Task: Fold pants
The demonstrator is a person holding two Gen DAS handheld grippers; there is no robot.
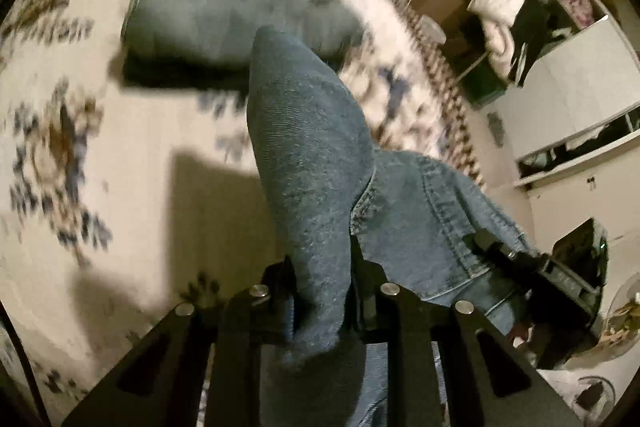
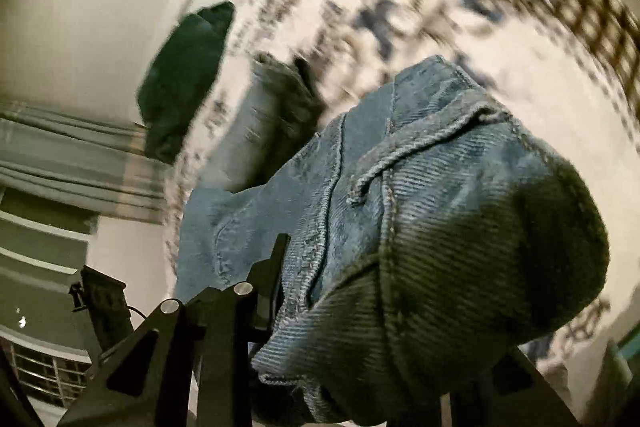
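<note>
Two handheld grippers lift a pair of blue denim jeans (image 1: 312, 155) above a cream rug (image 1: 120, 163) patterned with blue and brown flowers. In the left wrist view, the left gripper (image 1: 322, 301) has its black fingers (image 1: 280, 291) pinching a thick fold of the denim, which rises straight up from between them. The far end of the jeans lies on the rug beyond, blurred. The right gripper (image 1: 516, 263) appears at the right edge, also clamped on the cloth near a stitched seam. In the right wrist view, bunched denim (image 2: 420, 227) with seams and a belt loop drapes over that gripper, hiding one finger. A white shelf unit (image 1: 576, 83) stands against the wall. No readable writing or labels appear.
</note>
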